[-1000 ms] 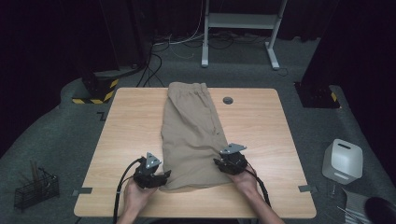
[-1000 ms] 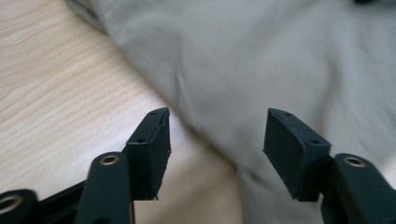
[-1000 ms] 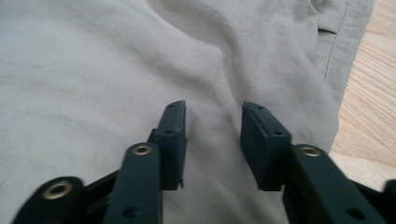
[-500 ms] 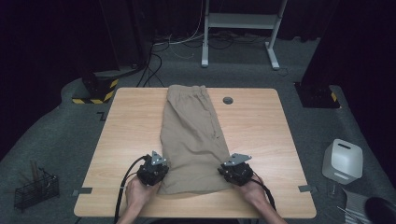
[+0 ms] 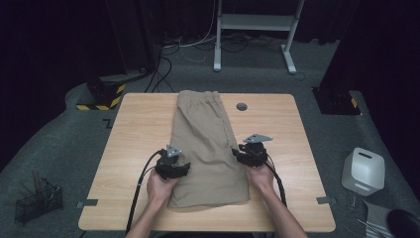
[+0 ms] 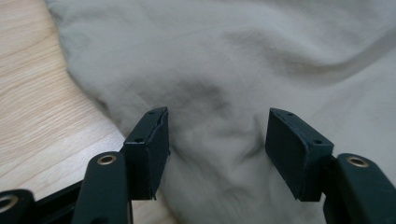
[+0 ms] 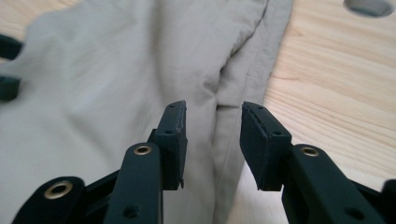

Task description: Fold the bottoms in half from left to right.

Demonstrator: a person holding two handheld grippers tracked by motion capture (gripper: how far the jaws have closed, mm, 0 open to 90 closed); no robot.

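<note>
Light wooden table; folded khaki shorts flat along middle; dark round grommet beside them.

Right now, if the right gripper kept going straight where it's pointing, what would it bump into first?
Most likely the tan shorts. The right gripper has its fingers apart over the side edge of the cloth, so it would probably meet that folded edge before the wooden table. How far off it is can't be judged.

I see a light wooden table on grey carpet in a dark room, white stand legs and cables behind, a wire basket left, white box right.
</note>
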